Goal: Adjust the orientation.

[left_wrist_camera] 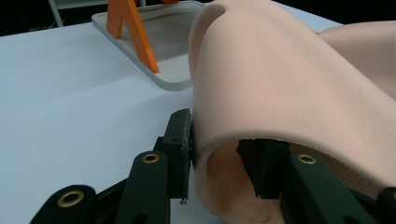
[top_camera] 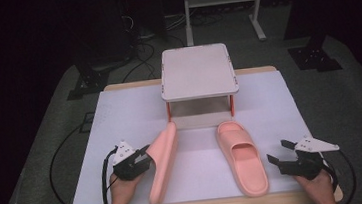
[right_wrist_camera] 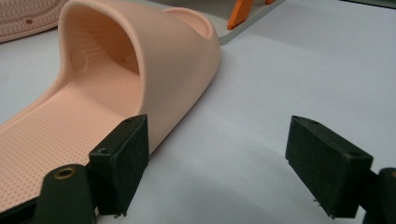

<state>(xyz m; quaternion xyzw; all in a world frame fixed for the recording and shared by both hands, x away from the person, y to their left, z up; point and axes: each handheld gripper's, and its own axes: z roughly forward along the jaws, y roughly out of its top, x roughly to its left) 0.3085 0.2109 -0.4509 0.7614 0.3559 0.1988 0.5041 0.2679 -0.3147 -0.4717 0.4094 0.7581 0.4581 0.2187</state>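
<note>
We find the left gripper (top_camera: 146, 154) pinching the left slipper (top_camera: 164, 163) by its strap: in the left gripper view one pad presses the strap's outer face and the other sits inside the opening (left_wrist_camera: 233, 182). That slipper stands tilted on its edge, directly ahead of the jaws. The right gripper (top_camera: 280, 151) rests with jaws spread wide and nothing between them; the right slipper (top_camera: 242, 156) lies sole-down just beside its inner pad, apart from it. The raised tray (top_camera: 197, 73) stands beyond both grippers.
</note>
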